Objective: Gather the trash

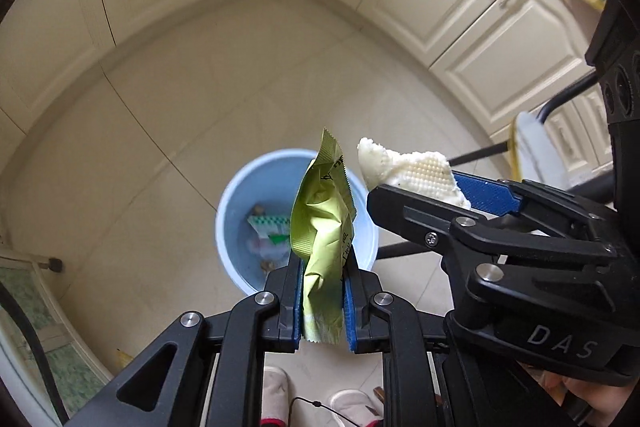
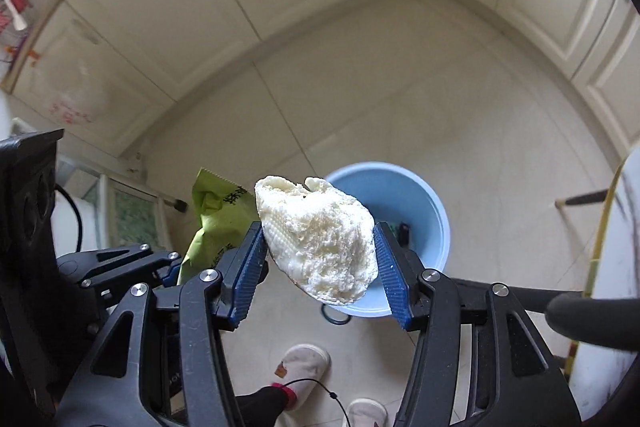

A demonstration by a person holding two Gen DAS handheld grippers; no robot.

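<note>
Both tools pinch trash, left tool [image 1: 322, 303] wrapper [image 1: 324, 223], right tool [image 2: 320, 267] bread [image 2: 318, 237], above tiled floor [image 1: 160, 107].

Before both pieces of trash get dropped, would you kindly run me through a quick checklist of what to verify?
1. Left gripper clamped on the green wrapper: ok.
2. Right gripper clamped on the white bread chunk: ok, both pads touch it.
3. Blue bin upright with its mouth open: ok, some trash already inside.
4. Wrapper lined up over the bin: ok in the left wrist view, though real depth is uncertain.
5. Bread over the bin: cannot tell; it overlaps only the near rim.
6. Slippers clear of the bin: ok.
</note>
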